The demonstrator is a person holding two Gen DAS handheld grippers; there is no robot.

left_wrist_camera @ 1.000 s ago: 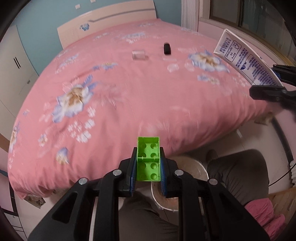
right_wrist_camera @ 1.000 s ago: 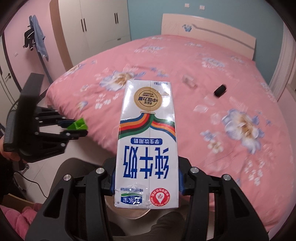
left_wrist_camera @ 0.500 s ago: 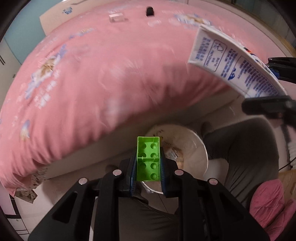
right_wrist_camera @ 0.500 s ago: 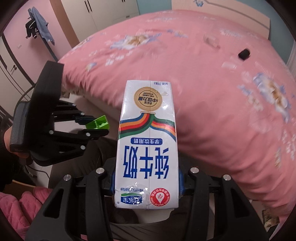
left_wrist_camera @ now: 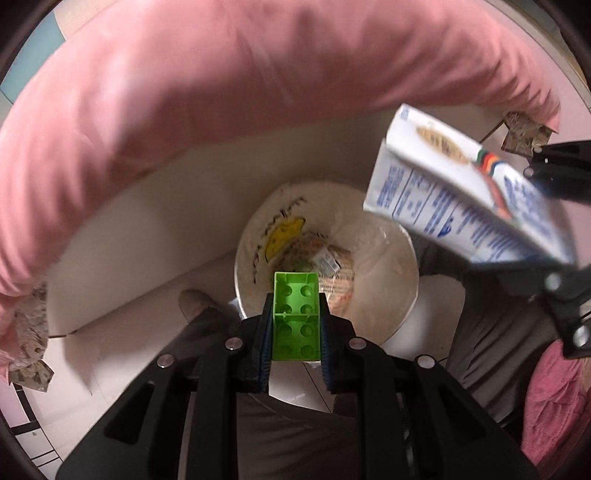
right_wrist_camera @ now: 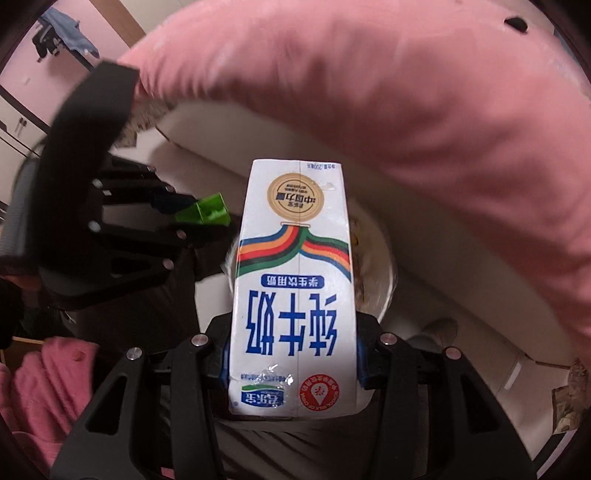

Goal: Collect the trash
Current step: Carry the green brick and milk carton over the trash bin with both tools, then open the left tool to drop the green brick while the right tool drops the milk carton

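Above the round white waste bin [left_wrist_camera: 384, 280] at the centre of the left wrist view, I hold two pieces of rubbish ready for the drop. My left gripper [left_wrist_camera: 294, 328] pinches a small bright-green plastic building block [left_wrist_camera: 295, 317] between its blue pads, the block pointing down at the bin's mouth. My right gripper [right_wrist_camera: 291, 365] clamps a white cardboard milk carton [right_wrist_camera: 295, 288] with rainbow stripes and blue lettering by its two sides; in the left wrist view the same carton [left_wrist_camera: 454, 206] hangs tilted at the right of the frame, over the bin's far rim.

Crumpled wrappers [left_wrist_camera: 325, 262] already lie at the bottom of the bin, so I judge part of the collecting done. Neither the block nor the carton is released yet; both sit firmly in their grips above the opening, not inside it.

Across the top of both views curves the pink quilt [left_wrist_camera: 221, 92] of the bed, blurred. A small black object [right_wrist_camera: 516, 24] shows on it at the upper right of the right wrist view; whether that is trash to fetch I cannot tell. What remains, as I read it, is letting both items fall into the bin.
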